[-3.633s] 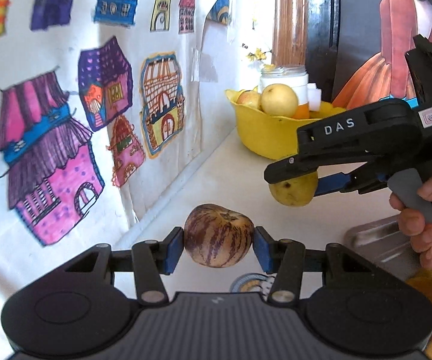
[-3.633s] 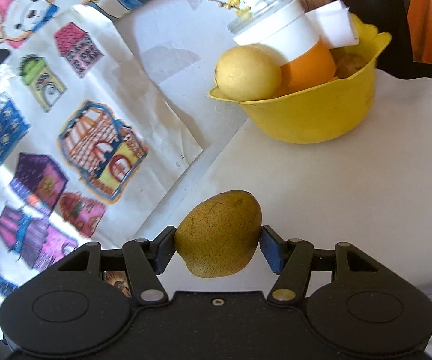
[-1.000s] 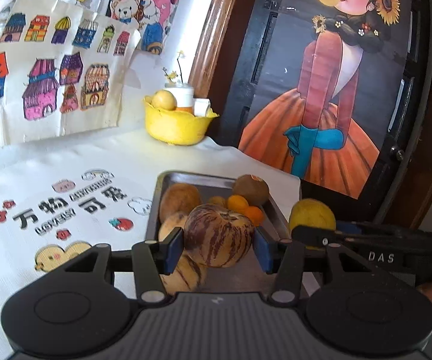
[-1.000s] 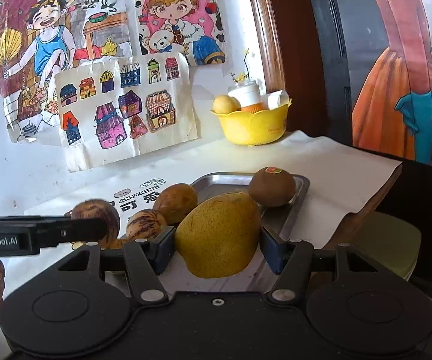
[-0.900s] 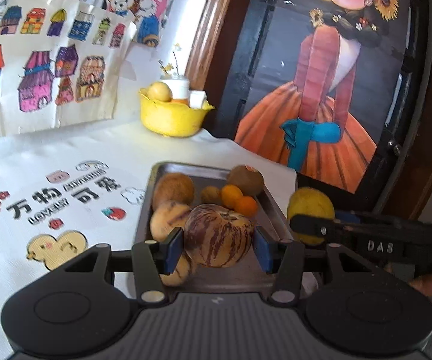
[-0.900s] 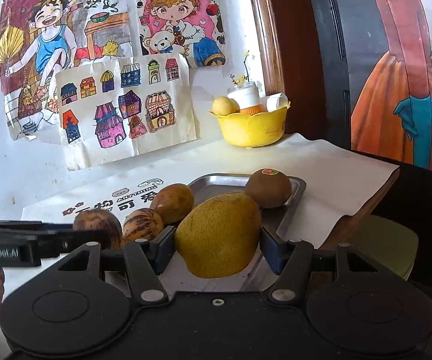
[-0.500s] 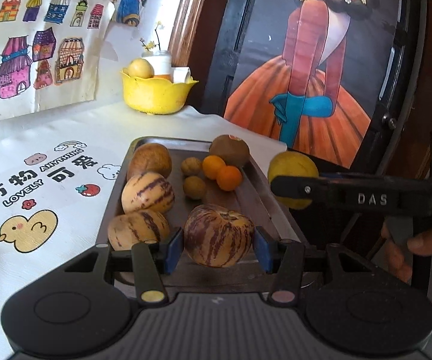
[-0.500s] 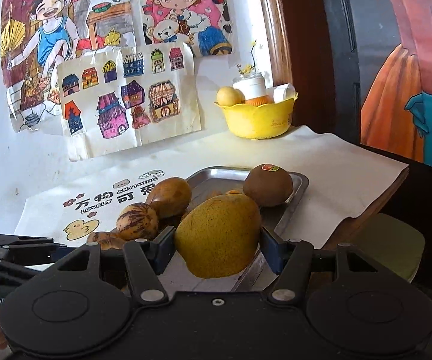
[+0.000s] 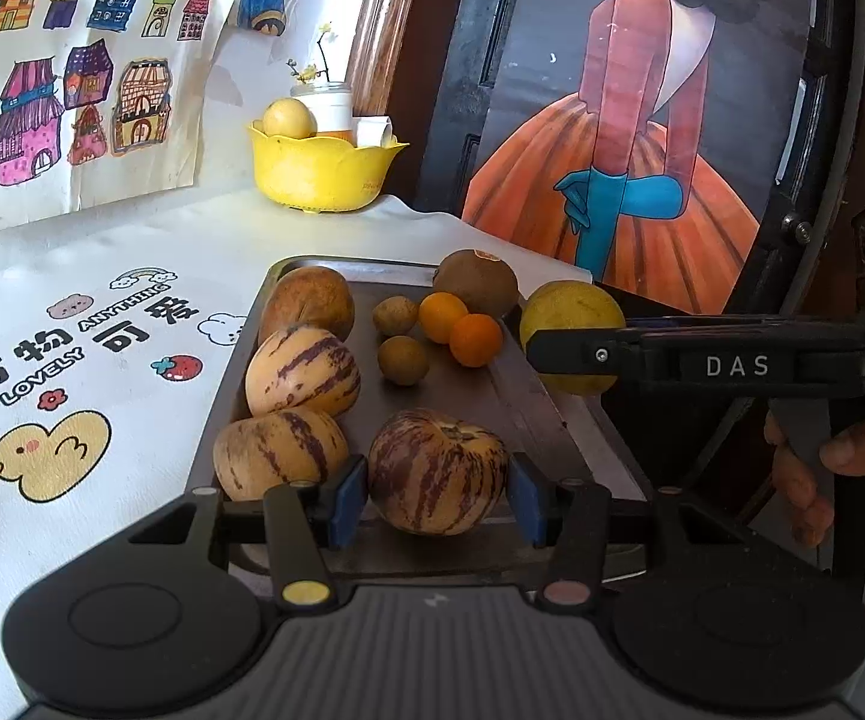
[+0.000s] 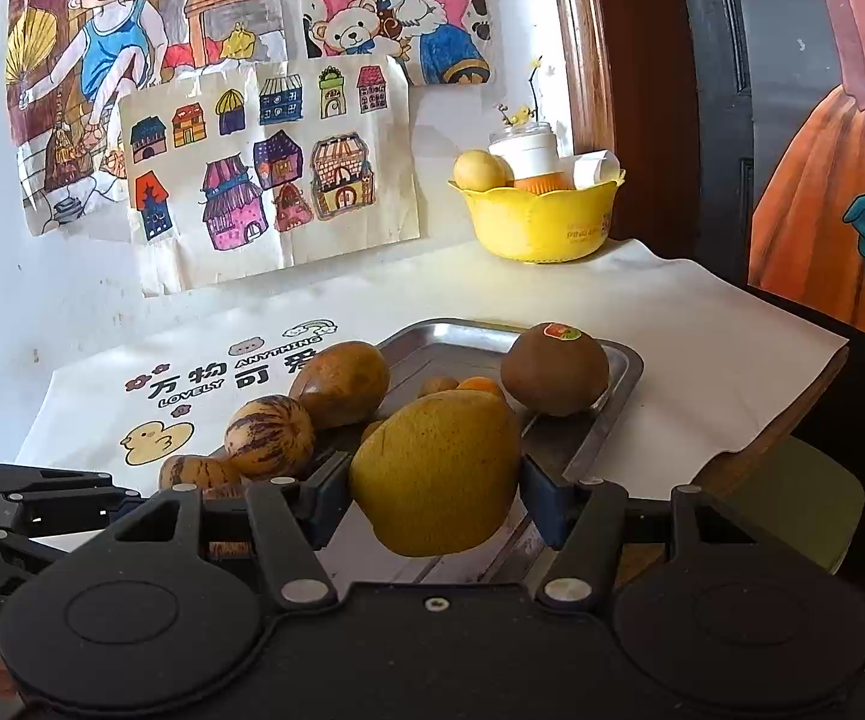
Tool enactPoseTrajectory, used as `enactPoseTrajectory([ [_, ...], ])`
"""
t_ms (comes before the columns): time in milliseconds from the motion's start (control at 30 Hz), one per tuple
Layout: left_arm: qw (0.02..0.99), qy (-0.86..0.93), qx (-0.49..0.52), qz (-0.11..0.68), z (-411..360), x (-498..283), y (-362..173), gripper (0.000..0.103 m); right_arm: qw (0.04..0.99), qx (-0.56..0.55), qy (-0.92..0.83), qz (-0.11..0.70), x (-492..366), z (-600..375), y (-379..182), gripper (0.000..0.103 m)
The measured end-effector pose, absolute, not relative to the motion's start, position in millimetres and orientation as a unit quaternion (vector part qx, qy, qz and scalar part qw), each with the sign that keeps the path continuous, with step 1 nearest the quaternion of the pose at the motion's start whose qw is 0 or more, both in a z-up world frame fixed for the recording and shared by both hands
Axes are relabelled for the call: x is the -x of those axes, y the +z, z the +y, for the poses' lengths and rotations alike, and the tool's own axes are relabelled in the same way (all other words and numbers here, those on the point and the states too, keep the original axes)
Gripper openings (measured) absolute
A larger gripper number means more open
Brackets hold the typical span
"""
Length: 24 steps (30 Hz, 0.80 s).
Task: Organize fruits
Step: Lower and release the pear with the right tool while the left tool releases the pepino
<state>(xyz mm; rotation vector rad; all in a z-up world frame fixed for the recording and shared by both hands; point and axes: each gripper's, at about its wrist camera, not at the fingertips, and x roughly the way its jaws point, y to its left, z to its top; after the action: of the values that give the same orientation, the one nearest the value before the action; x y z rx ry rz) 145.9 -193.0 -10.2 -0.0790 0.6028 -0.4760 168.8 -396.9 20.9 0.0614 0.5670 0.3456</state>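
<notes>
My left gripper (image 9: 437,501) is shut on a purple-striped melon (image 9: 437,471), low over the near end of the metal tray (image 9: 543,420). My right gripper (image 10: 435,489) is shut on a yellow-green pear (image 10: 438,471) and holds it over the tray's near right edge (image 10: 603,420). In the left wrist view the pear (image 9: 573,312) sits in the right gripper just right of the tray. The tray holds two striped melons (image 9: 303,369), a brown fruit (image 9: 307,303), a kiwi (image 9: 475,282), two small oranges (image 9: 475,339) and two small brown fruits (image 9: 403,360).
A yellow bowl (image 9: 324,171) with a yellow fruit and a jar stands at the back by the wall. The printed white cloth (image 9: 72,360) covers the table left of the tray. The table's edge (image 10: 792,414) drops off right of the tray, by a dark door with a painting.
Both grippers have come back from the yellow bowl to the tray with their fruit. In the last second the left gripper has lowered the striped melon to the tray's near end.
</notes>
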Motion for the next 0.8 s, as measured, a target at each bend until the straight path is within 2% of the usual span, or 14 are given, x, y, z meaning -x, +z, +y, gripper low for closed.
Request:
enactPoseTrajectory([
  [800, 0.929, -0.235, 0.036, 0.284, -195.2, -149.9, -13.4, 0.055, 0.941, -0.043, 0.170, 0.288, -187.4, -396.4, 12.7, 0.061],
])
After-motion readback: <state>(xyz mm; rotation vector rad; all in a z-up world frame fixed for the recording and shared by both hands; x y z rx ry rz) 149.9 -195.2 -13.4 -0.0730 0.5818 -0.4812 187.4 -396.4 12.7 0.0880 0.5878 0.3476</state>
